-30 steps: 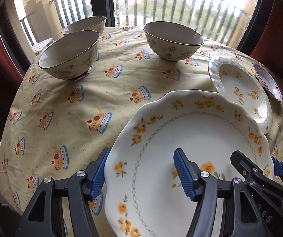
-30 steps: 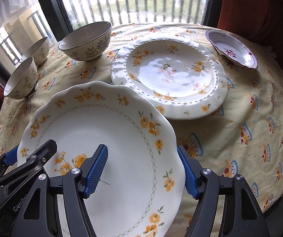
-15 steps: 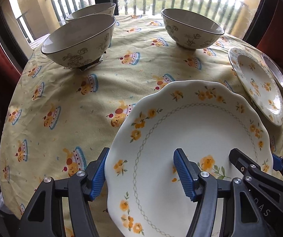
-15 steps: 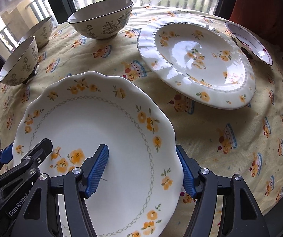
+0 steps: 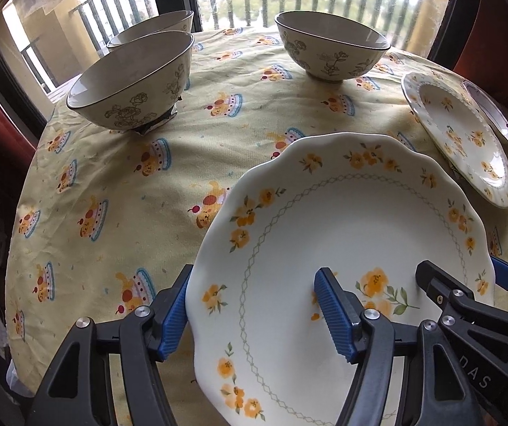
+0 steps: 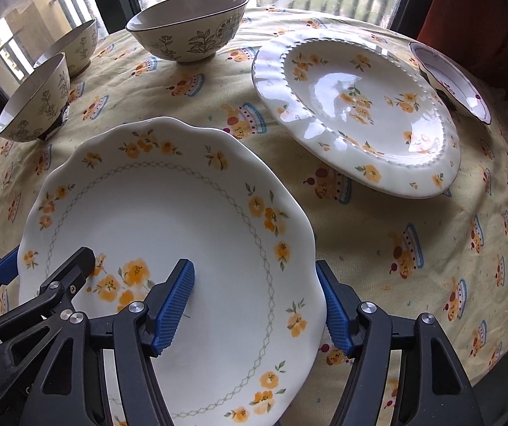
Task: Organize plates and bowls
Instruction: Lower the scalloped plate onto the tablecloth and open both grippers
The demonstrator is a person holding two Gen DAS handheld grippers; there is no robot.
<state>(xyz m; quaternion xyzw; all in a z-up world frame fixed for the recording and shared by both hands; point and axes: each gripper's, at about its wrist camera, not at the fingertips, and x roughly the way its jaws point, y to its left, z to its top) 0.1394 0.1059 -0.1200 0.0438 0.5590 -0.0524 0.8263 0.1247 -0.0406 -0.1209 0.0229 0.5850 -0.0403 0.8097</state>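
A white scalloped plate with orange flowers lies low over the tablecloth, and I cannot tell whether it touches. My left gripper straddles its left rim, one blue pad against the outer edge and the other on the inner face. Its jaws are opening with the rim between them. My right gripper is shut on the opposite rim the same way. Each gripper also shows in the other's view: the right gripper and the left gripper.
A beaded flowered plate lies tilted at the right, leaning on a small purple-rimmed dish. Three patterned bowls stand at the back: a centre bowl, a near-left bowl on a dark object, and a far-left bowl. The table drops off at right and front.
Both grippers have sunk toward the table with the scalloped plate between them, and the bowls now look nearer. The plate sits the same way in both pairs of jaws.
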